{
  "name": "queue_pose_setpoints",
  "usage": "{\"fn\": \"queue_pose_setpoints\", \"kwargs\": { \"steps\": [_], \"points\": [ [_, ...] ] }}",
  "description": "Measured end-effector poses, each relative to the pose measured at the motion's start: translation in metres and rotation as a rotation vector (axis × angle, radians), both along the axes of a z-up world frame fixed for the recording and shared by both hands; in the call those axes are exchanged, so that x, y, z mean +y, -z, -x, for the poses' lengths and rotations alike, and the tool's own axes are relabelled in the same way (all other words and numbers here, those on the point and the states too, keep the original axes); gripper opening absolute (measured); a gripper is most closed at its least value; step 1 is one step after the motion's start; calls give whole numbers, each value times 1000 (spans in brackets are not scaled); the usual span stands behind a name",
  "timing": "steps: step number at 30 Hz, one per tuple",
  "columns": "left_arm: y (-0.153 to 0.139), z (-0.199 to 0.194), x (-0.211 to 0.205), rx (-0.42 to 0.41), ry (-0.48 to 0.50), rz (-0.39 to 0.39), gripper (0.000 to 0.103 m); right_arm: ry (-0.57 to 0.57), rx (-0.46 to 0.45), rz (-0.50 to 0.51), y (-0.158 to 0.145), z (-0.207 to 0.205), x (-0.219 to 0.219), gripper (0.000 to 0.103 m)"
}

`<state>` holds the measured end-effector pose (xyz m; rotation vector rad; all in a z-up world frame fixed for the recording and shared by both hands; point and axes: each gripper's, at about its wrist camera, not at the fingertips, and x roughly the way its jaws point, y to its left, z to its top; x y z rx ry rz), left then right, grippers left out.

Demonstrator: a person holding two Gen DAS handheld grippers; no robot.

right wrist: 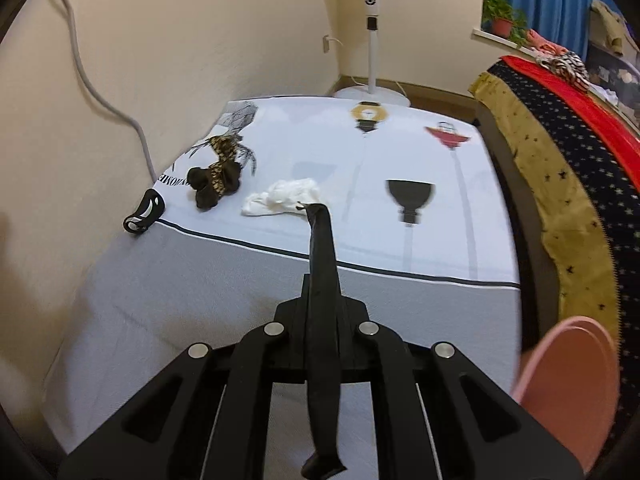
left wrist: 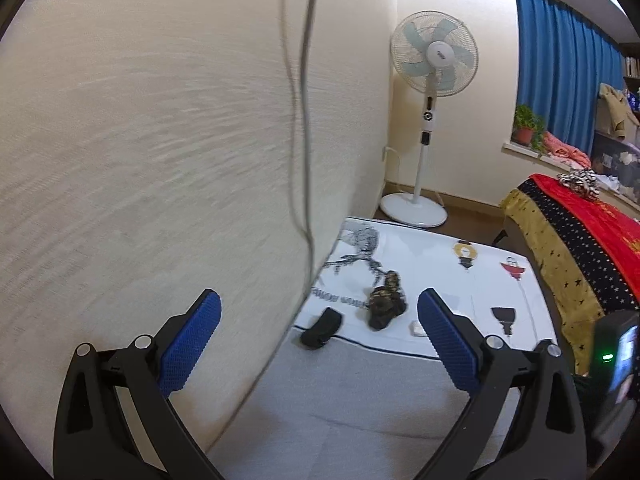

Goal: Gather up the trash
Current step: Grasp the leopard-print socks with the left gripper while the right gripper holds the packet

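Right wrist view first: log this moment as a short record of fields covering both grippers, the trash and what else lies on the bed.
right gripper: shut on white crumpled tissue, pinched at its edge
left gripper: open, nothing between the pads
bed sheet: white with printed lamp figures
dark patterned cloth bundle: on the sheet, left of the tissue, apart from it
black mask: at the sheet's left edge by the wall
pink bin: lower right, only its rim in view

Printed bedsheet (right wrist: 400, 152) carries white tissue (right wrist: 280, 198), patterned dark cloth (right wrist: 216, 184), black strap (right wrist: 144, 210).
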<state>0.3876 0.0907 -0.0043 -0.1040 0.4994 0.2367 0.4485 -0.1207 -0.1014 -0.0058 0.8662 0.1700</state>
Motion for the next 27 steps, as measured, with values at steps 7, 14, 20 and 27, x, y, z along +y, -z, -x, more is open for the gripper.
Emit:
{"fn": "queue_pose_setpoints", "kwargs": {
  "steps": [7, 14, 20, 27],
  "points": [
    [36, -31, -34, 20, 108, 145, 95, 32, -5, 20, -18, 24, -56, 7],
    [85, -90, -91, 74, 167, 94, 95, 68, 21, 49, -16, 32, -100, 7],
    [114, -127, -99, 68, 131, 24, 95, 75, 43, 69, -6, 33, -123, 7],
    [135, -160, -81, 84, 105, -28, 95, 80, 75, 69, 3, 30, -131, 7]
  ]
}}
